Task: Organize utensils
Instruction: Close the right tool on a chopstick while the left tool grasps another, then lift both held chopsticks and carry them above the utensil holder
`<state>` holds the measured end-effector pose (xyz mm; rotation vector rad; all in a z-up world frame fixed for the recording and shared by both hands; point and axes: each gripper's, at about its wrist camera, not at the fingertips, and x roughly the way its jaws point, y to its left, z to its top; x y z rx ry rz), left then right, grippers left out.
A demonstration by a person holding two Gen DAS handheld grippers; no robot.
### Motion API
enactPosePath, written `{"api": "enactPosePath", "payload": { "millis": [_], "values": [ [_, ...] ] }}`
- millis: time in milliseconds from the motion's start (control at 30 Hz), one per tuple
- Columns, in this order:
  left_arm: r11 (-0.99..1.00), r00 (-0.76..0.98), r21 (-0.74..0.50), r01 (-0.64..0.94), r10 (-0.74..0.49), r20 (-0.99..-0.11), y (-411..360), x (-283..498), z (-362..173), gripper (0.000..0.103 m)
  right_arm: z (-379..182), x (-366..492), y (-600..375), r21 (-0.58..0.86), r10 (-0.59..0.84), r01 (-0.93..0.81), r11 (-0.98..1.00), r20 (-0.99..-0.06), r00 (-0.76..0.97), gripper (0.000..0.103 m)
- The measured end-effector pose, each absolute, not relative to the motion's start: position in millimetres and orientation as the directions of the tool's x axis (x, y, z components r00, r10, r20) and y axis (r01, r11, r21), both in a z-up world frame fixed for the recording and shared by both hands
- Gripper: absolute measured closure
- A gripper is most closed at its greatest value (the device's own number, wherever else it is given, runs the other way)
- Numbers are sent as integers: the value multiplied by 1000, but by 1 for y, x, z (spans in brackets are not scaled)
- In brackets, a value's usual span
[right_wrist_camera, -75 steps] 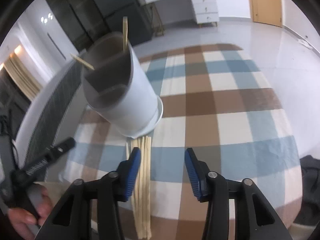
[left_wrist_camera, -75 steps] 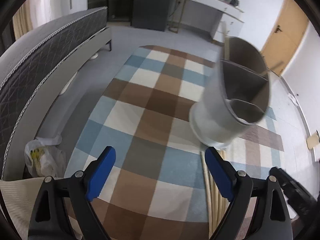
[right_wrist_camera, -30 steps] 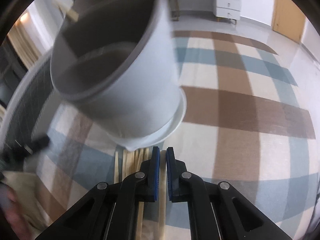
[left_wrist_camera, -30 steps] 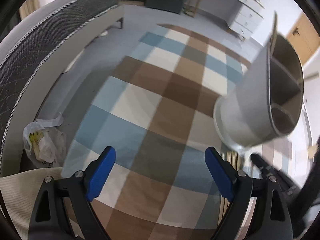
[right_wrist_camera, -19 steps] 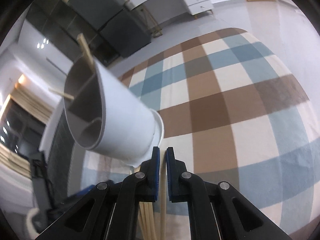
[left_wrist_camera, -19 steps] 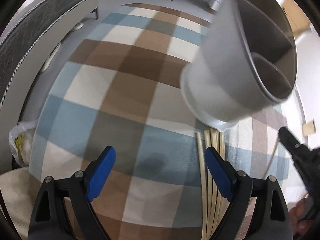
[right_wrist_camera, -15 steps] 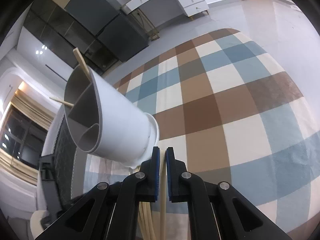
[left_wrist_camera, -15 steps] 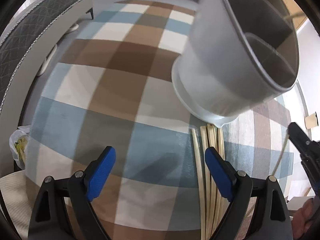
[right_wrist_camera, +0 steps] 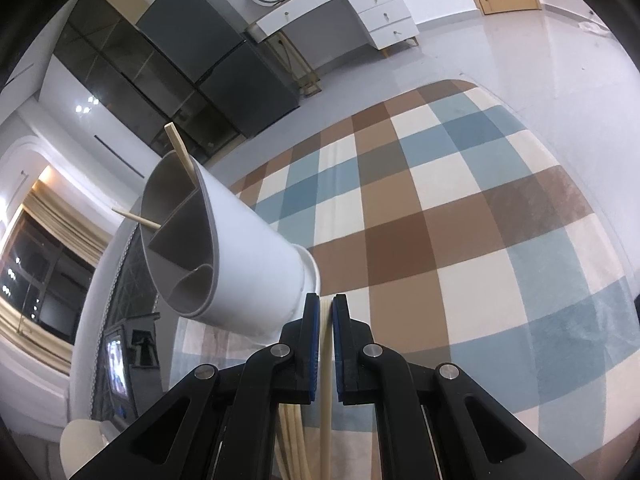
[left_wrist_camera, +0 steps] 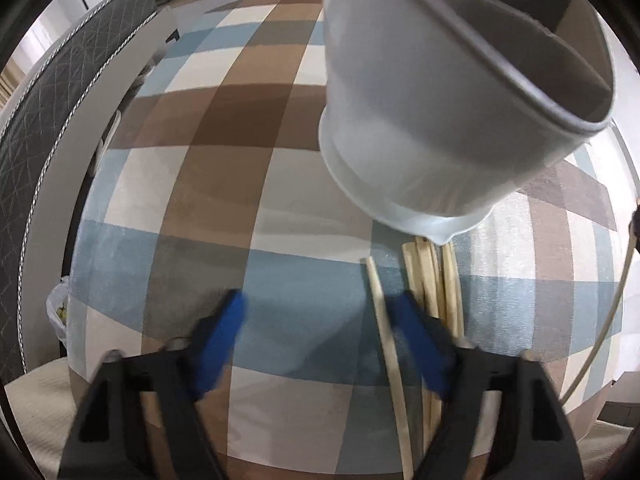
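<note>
One white holder (right_wrist_camera: 244,264) is standing on one checked rug (right_wrist_camera: 460,216), with two chopsticks (right_wrist_camera: 182,152) sticking out of it. About five more chopsticks (left_wrist_camera: 430,280) are lying beside its base, though the exact count is unclear.

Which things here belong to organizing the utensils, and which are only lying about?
For the job:
white divided utensil holder
loose wooden chopsticks
single chopstick in the right gripper
left gripper

Lying about:
plastic bag
dark quilted mattress
</note>
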<state>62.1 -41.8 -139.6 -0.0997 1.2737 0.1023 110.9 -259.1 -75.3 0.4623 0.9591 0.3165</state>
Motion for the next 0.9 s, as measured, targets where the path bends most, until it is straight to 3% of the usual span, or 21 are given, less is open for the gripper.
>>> {"api": "enactPosePath", "payload": {
  "millis": [33,100,233,500,700,900],
  "values": [
    [993,294,-19,-117,16,-956,-43,60,-137,61,-75,111,-259,511,455,-54,858,-708,540,97],
    [995,300,-21,-97,9,-954,-45,59,-135,77,-74,111,-258,510,454,-56,859,-706,544,97],
    [996,302,-37,-84,-10,-953,-46,57,-134,99,-67,108,-252,487,447,-86,869,-699,558,97],
    [984,362,-135,-113,-85,-928,-39,60,-124,103,-52,97,-242,426,424,-149,893,-679,600,97],
    [975,546,-214,-67,-143,-825,-39,32,-74,103,-33,74,-233,373,411,-205,905,-641,648,97],
    [958,611,-280,-55,-189,-769,-25,10,-52,103,-19,54,-238,369,398,-199,908,-608,687,97]
  ]
}}
